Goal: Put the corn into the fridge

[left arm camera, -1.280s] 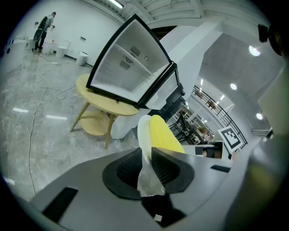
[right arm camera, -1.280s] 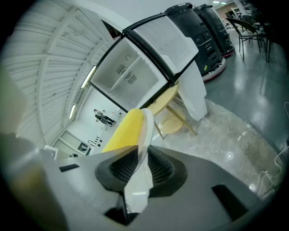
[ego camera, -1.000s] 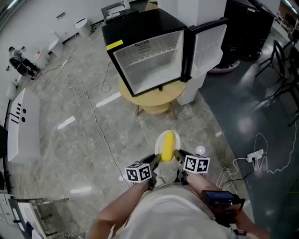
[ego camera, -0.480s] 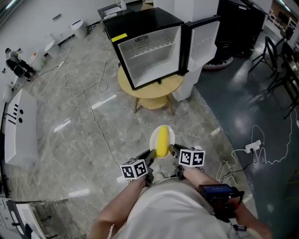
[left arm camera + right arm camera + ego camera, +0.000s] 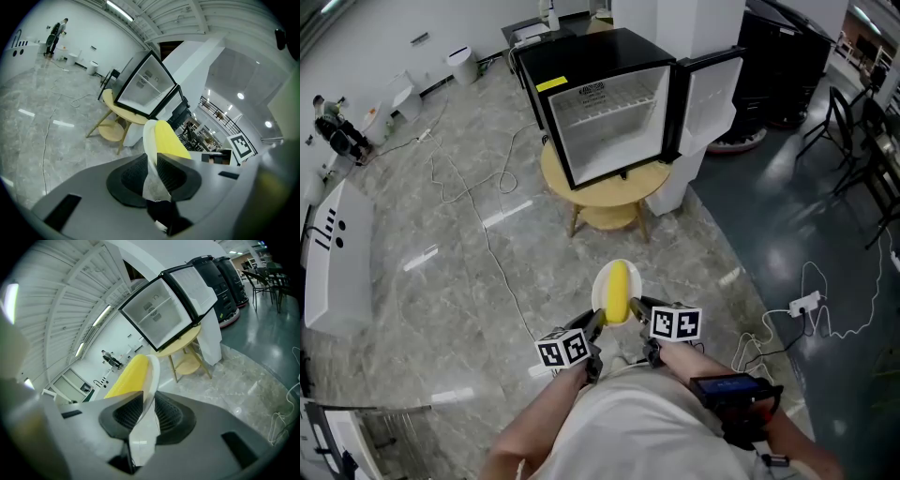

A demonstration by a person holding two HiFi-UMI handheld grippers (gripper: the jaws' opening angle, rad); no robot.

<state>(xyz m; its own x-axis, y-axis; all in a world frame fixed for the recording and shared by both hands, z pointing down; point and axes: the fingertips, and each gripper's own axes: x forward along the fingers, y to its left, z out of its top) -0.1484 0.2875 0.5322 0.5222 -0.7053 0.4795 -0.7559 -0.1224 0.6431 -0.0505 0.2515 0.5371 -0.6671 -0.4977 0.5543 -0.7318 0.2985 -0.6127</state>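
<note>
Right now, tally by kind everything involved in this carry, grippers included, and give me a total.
corn: 1
plate: 1
fridge: 1
round table: 1
grippers: 2, the left gripper and the right gripper, fingers clamped on the plate's rim
Total: 6

So the person's wearing a loose off-white shirt (image 5: 628, 427), pretty plain. Just ahead of the shirt on its left, the left gripper (image 5: 596, 323) carries a cube (image 5: 563, 350) covered in black-and-white square markers. The right gripper (image 5: 641, 307), ahead of the shirt on its right, has a matching one. At the shirt's right edge there's a black boxy unit (image 5: 733, 398) with a bluish screen and red bits. Up close both shells are smooth grey plastic with rectangular slots, and the jaws have black ribbed pads (image 5: 132, 176).
</note>
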